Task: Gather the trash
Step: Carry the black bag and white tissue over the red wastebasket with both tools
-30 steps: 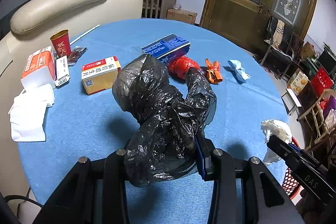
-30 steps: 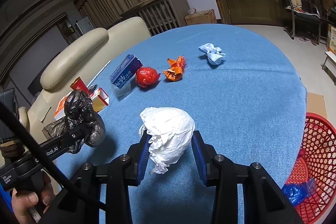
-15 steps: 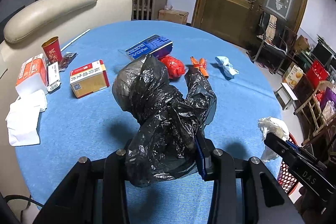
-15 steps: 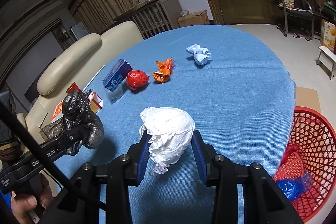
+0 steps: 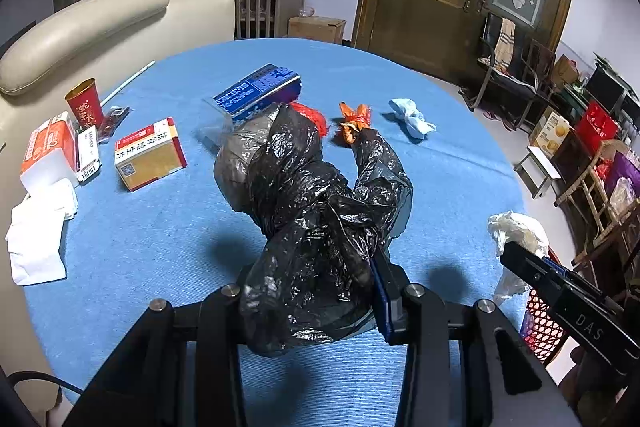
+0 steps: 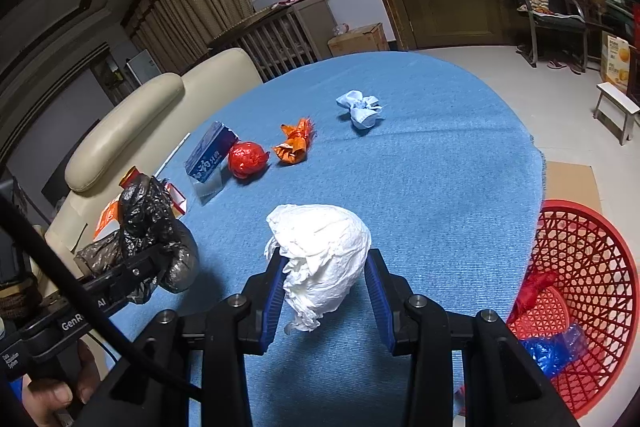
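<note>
My left gripper point(image 5: 308, 291) is shut on a crumpled black plastic bag point(image 5: 312, 203) and holds it above the blue table point(image 5: 160, 235). My right gripper point(image 6: 324, 287) is shut on a white paper wad point(image 6: 320, 251), near the table's right edge. In the right wrist view the black bag point(image 6: 148, 227) shows at the left. A red wad point(image 6: 246, 159), an orange wrapper point(image 6: 294, 145) and a light blue wad point(image 6: 360, 109) lie farther back on the table. A red mesh basket point(image 6: 580, 291) stands on the floor at the right, with red and blue trash inside.
A blue box point(image 5: 256, 95), a yellow-red box point(image 5: 150, 153), a red cup point(image 5: 85, 105), a tissue pack point(image 5: 48, 149) and white napkins point(image 5: 38, 235) lie on the table's left. A cream sofa point(image 5: 92, 23) stands behind. Chairs and boxes crowd the room's right side.
Both grippers, still holding their loads, have drifted right and back from the table; the red basket shows more fully in the right wrist view.
</note>
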`<control>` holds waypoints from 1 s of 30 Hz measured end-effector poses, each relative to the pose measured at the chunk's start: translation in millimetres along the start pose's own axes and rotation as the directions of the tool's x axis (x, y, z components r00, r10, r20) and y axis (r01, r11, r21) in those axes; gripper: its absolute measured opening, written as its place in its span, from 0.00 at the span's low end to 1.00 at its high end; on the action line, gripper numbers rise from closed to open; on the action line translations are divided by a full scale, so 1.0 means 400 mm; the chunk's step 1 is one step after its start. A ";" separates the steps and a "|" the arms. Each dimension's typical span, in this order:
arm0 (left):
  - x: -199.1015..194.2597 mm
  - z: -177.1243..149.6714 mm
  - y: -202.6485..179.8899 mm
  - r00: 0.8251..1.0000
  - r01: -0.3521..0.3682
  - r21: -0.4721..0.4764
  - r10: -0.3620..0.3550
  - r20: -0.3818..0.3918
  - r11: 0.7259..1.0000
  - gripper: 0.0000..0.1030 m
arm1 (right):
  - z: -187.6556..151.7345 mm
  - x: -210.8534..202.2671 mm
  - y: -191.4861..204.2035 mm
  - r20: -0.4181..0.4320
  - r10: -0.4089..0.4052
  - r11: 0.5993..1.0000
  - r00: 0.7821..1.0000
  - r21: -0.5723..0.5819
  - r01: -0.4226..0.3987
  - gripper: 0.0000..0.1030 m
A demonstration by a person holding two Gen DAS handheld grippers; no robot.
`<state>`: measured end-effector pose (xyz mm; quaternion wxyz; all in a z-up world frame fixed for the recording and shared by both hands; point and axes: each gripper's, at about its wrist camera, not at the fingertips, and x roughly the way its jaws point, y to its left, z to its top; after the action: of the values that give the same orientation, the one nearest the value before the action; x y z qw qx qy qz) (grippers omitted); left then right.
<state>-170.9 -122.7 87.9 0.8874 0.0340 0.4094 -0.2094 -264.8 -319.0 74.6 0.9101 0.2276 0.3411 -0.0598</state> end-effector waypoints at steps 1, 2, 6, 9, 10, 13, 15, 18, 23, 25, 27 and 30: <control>0.000 -0.001 -0.004 1.000 0.001 0.003 -0.001 -0.001 1.000 0.41 | -0.001 -0.003 -0.004 0.002 -0.002 1.000 1.000 0.005 0.002 0.40; 0.001 -0.001 -0.007 1.000 0.004 0.006 -0.004 -0.002 1.000 0.41 | -0.001 -0.006 -0.009 0.003 -0.003 1.000 1.000 0.010 0.003 0.40; 0.001 0.000 -0.025 1.000 0.009 0.018 -0.009 0.001 1.000 0.41 | -0.004 -0.015 -0.025 0.008 -0.009 1.000 1.000 0.023 0.009 0.40; 0.004 0.000 -0.041 1.000 0.021 0.029 -0.021 -0.002 0.999 0.41 | -0.007 -0.024 -0.035 0.013 -0.015 0.999 1.000 0.031 0.015 0.40; 0.004 0.000 -0.048 1.000 0.022 0.037 -0.022 0.000 0.999 0.41 | -0.007 -0.027 -0.040 0.014 -0.017 0.999 1.000 0.036 0.017 0.40; 0.006 0.000 -0.070 0.999 0.034 0.055 -0.034 -0.002 0.998 0.41 | -0.010 -0.039 -0.054 0.019 -0.024 0.999 1.000 0.044 0.023 0.40; 0.006 0.000 -0.087 0.999 0.040 0.068 -0.040 -0.002 0.997 0.41 | -0.011 -0.046 -0.064 0.022 -0.030 0.998 0.999 0.051 0.029 0.40; 0.008 -0.001 -0.109 0.999 0.051 0.086 -0.051 -0.005 0.995 0.41 | -0.014 -0.056 -0.083 0.027 -0.039 0.997 0.999 0.069 0.037 0.40; 0.011 -0.004 -0.151 0.998 0.070 0.116 -0.070 -0.011 0.991 0.41 | -0.018 -0.076 -0.118 0.037 -0.056 0.994 0.998 0.098 0.052 0.40; 0.013 -0.003 -0.166 0.997 0.079 0.125 -0.079 -0.012 0.989 0.41 | -0.019 -0.088 -0.137 0.045 -0.064 0.992 0.997 0.115 0.058 0.40; 0.014 -0.004 -0.184 0.996 0.091 0.136 -0.090 -0.015 0.986 0.41 | -0.020 -0.100 -0.157 0.054 -0.075 0.989 0.996 0.135 0.067 0.40; 0.013 -0.007 -0.211 0.994 0.105 0.158 -0.104 -0.016 0.982 0.41 | -0.024 -0.119 -0.194 0.064 -0.099 0.983 0.993 0.161 0.088 0.40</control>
<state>-203.7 -200.7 91.3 0.8681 0.0838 0.3960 -0.2875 -327.1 -385.7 70.0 0.8970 0.2802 0.3129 -0.1375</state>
